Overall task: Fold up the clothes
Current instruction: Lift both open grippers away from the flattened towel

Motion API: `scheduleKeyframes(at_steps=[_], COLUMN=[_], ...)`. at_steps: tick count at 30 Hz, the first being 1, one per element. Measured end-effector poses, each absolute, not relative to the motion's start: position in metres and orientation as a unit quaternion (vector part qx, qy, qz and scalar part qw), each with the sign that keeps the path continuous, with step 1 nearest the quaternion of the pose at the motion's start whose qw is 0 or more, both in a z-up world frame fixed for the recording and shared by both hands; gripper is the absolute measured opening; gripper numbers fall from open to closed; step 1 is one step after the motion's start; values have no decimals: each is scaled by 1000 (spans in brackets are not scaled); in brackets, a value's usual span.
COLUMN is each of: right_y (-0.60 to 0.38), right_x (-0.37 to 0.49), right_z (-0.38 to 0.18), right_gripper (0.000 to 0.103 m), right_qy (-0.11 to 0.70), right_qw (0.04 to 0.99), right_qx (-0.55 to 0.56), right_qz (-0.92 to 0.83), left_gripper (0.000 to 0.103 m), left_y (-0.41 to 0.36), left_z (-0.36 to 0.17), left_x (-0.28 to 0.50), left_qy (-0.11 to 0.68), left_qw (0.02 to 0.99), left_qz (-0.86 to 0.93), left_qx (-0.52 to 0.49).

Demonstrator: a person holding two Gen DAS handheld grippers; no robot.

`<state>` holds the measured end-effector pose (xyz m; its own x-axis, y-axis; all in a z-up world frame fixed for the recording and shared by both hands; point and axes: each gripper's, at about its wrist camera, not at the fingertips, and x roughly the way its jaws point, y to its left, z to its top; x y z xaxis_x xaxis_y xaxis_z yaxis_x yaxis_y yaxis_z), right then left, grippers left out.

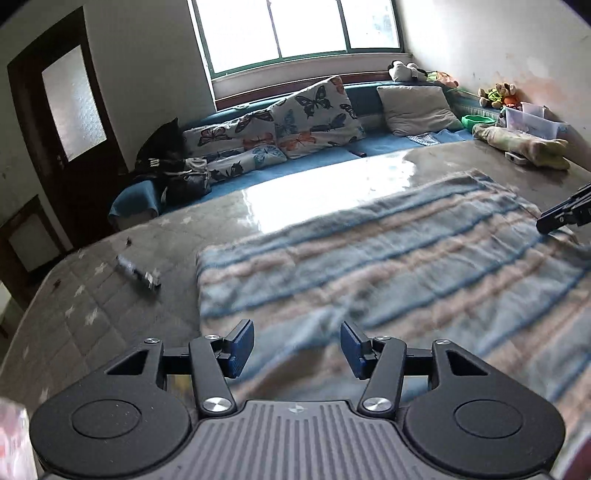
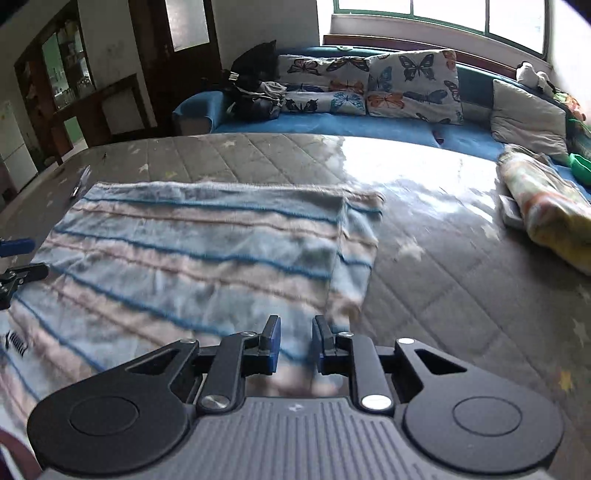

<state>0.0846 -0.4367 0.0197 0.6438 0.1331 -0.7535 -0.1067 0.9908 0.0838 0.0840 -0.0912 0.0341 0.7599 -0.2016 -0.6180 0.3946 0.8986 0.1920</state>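
Grey quilted fabric with pale stars covers the bed (image 2: 461,266), the largest thing in both views, with window glare shining off its middle; behind it runs a blue sofa (image 2: 369,127) carrying butterfly-print cushions (image 2: 410,83) and a plain grey cushion (image 2: 524,114), under a green-framed window (image 1: 295,29); a dark wooden door (image 1: 70,99) with a frosted pane stands to the left. Spread flat on the bed lies the striped garment (image 2: 192,254), fuzzy, in pale blue and pink bands with thin darker blue lines; its right side is folded over onto the body, so a narrower layer edge runs down that side in the right wrist view; it fills the near middle of the bed and reaches under both cameras. Near the bed's far right edge rests a rolled yellow-green cloth (image 2: 554,221), well apart from the garment. Over the garment's near left part hangs the left gripper (image 1: 297,345), its blue-padded fingers (image 1: 242,347) wide apart and holding nothing; over the near right part, just beside the folded layer, hangs the right gripper (image 2: 295,345), its fingers (image 2: 273,347) narrowly parted with only cloth showing through the gap, nothing pinched. Smallest, a blurred dark oblong object (image 1: 138,273) lies on the bed left of the garment.
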Motion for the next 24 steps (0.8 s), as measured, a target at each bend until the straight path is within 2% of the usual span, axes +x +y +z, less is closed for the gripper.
scheduleKeyframes(at_steps=[12,15,18,24], right_y=[-431,-430,-426,-416], right_x=[48,45,41,34], right_z=[50,59,63,34], right_gripper=[19,22,32,32], right_qy=[427,428,426,449], right_qw=[901,901,902,892], right_qx=[-14,-8,-23,-24], right_qz=[69,69,58,45], left_gripper=[57,58,59,59], left_y=[-65,-64,-69,-89], left_z=[31,33,34,28], left_x=[35,25,14,-11], left_qy=[304,296,292,290], left_qw=[929,929,929,917], left_qz=[-153,-161,-177,-224], left_qx=[147,149,144,159])
